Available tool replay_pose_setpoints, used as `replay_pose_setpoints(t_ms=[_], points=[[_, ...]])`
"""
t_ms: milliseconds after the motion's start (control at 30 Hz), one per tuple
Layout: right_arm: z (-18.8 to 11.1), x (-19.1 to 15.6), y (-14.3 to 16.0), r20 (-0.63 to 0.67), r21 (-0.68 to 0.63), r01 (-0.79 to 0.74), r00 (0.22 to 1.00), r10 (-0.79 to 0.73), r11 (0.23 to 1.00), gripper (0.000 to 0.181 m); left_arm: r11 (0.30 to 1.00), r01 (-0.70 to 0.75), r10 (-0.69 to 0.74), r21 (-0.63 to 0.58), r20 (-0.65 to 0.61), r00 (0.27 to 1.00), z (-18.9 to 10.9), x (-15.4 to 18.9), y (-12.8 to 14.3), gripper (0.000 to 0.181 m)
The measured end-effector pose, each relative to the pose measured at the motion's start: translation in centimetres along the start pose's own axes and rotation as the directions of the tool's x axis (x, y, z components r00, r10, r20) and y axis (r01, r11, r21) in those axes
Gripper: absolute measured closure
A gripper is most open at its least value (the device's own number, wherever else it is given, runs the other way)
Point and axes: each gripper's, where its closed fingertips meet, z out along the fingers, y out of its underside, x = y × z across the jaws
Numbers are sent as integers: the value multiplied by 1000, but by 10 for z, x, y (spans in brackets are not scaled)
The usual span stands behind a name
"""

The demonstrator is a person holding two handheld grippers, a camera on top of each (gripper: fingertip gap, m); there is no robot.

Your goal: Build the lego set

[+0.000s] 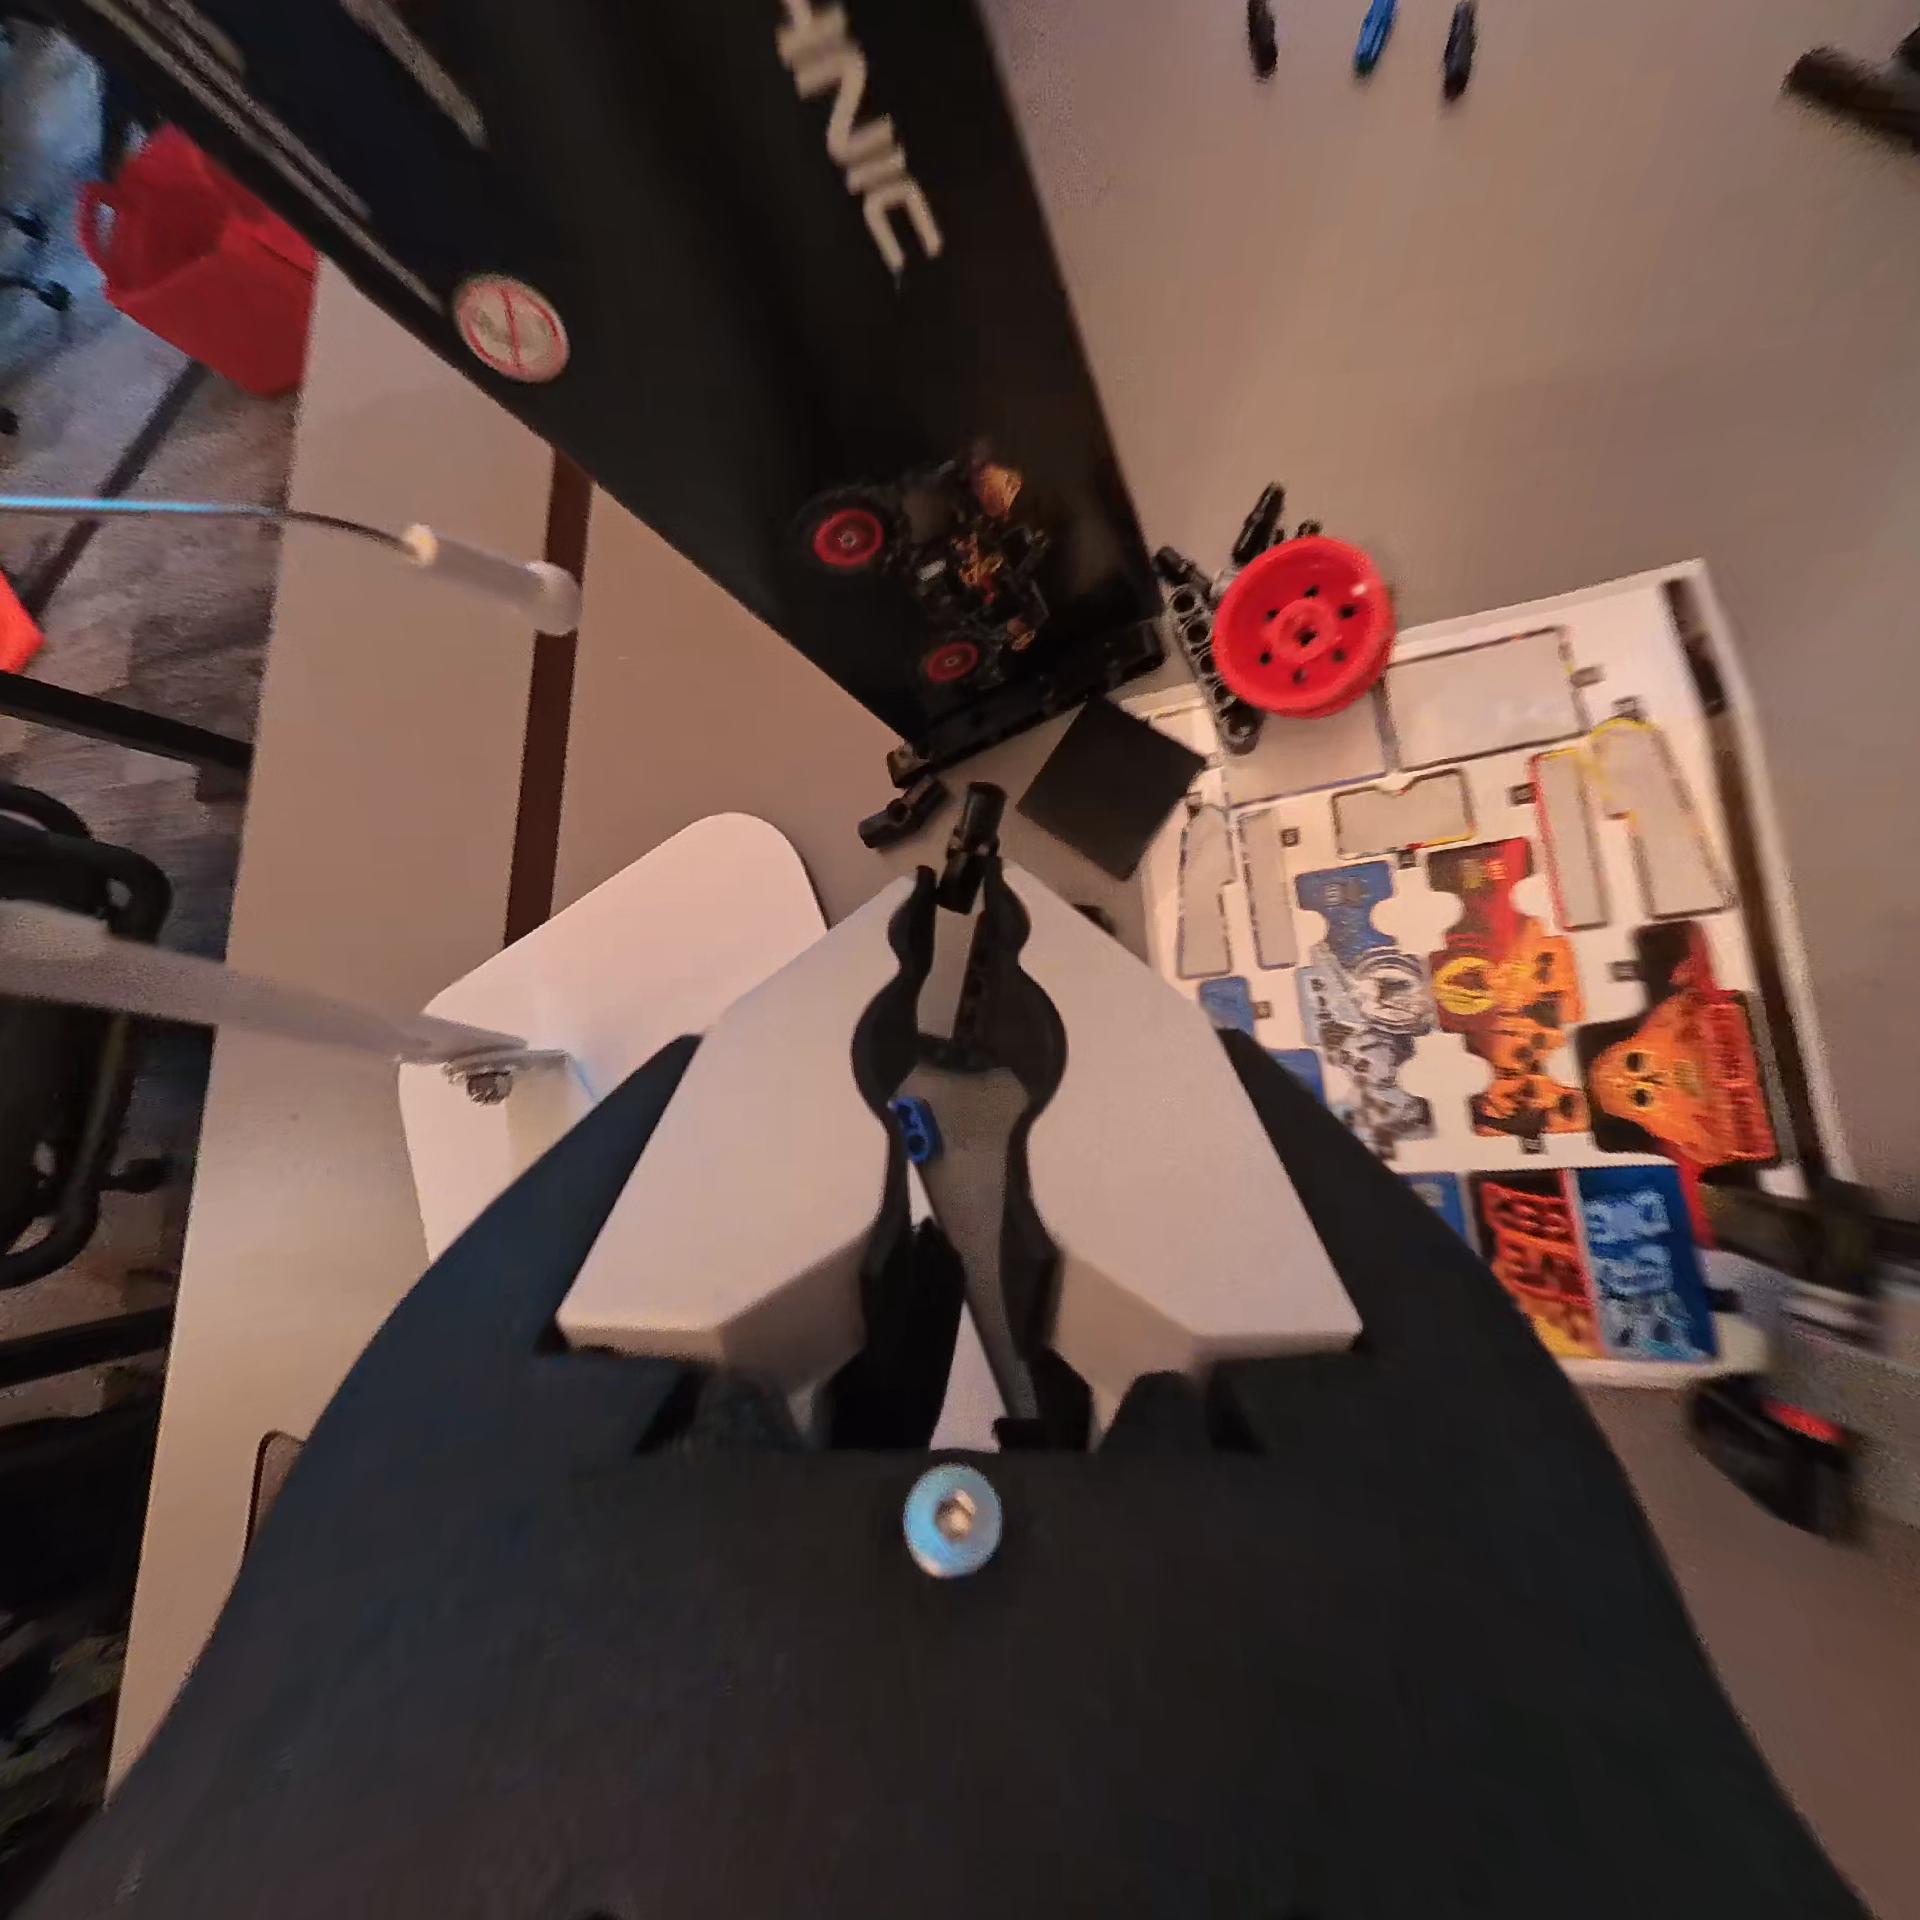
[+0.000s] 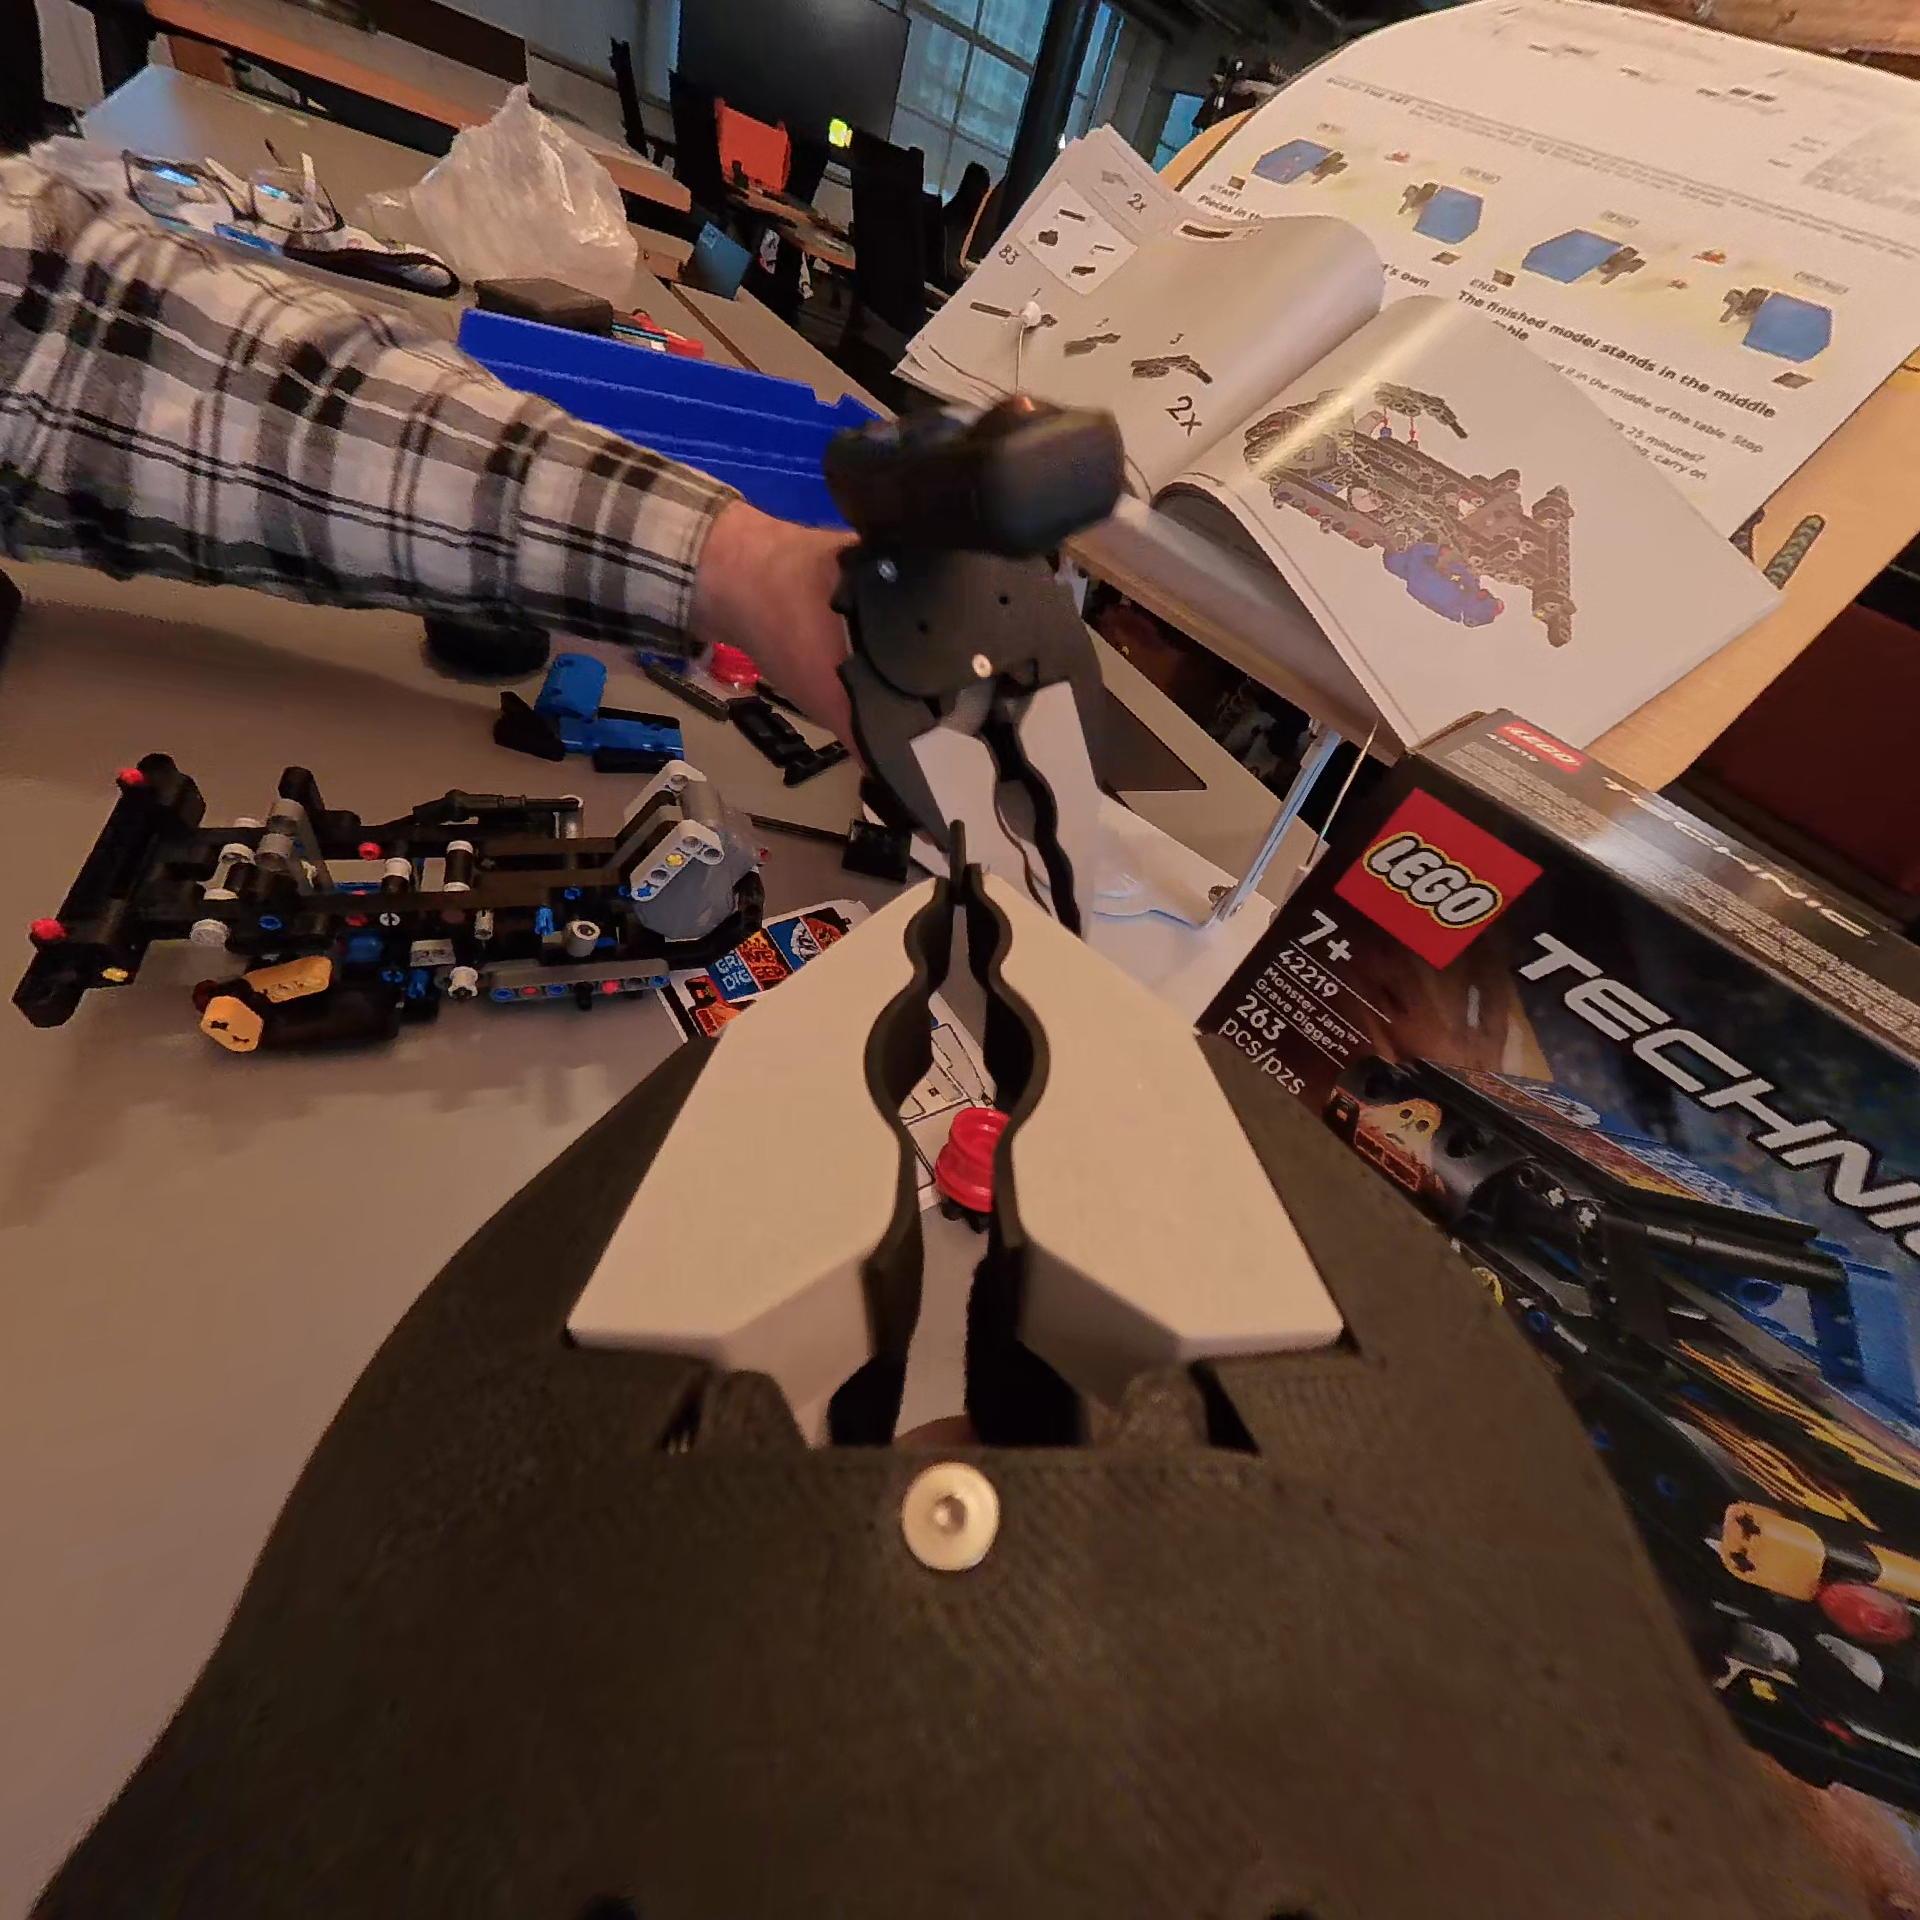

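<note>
My left gripper (image 1: 958,883) is shut on a black Technic beam (image 1: 966,831) that juts past the fingertips and runs back between the jaws, where a blue pin (image 1: 914,1124) also shows. It hovers over loose black connectors (image 1: 902,812). In the right wrist view a person's hand holds the left gripper (image 2: 1039,883) above the table. My right gripper (image 2: 958,885) is shut; a thin black sliver (image 2: 956,836) stands at its tips, and I cannot tell if it is held. The part-built black chassis (image 2: 395,894) lies to the left. A red wheel hub (image 1: 1299,639) on a black beam lies by the sticker sheet (image 1: 1662,831) and shows between the right jaws (image 2: 971,1158).
The set's box (image 2: 1558,1039) stands at the right and the open instruction booklet (image 2: 1351,416) on a stand behind it. A black tile (image 1: 1107,795), blue and black loose parts (image 2: 603,717), a blue tray (image 2: 665,405) and a plaid sleeve (image 2: 312,416) fill the table's far side. Tip to tip, the grippers are about 15 cm apart.
</note>
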Motion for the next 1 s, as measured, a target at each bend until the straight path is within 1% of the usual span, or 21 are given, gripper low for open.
replay_pose_setpoints(t_ms=[167,267,467,567,633,733,833,933,1000], points=[[7,-6,5,0,-49,32,999,-33,998,180,996,-8,1,86,81,997,-42,18,-19,175],[12,-15,4,15,-67,58,998,-57,996,181,990,-31,10,134,157,988,-69,30,-31,176],[18,-28,-4,36,-63,85,996,-83,994,181,986,-65,22,155,267,963,-108,58,-41,176],[22,-37,-5,56,-67,101,994,-97,993,181,983,-56,1,172,304,953,-118,74,-45,175],[26,-45,-6,71,-75,117,991,-111,990,181,986,-71,12,152,357,934,-123,80,-44,176],[30,-53,-7,84,-86,141,987,-134,986,181,988,-79,21,129,399,917,-126,91,-43,176],[32,-58,-8,92,-92,150,986,-141,984,181,986,-89,24,138,412,911,-129,101,-46,176],[35,-62,-5,93,-116,175,982,-165,978,181,987,-131,78,94,433,898,-129,103,-45,176],[37,-65,-4,98,-124,188,979,-176,974,181,987,-131,77,97,434,898,-129,104,-47,176]])
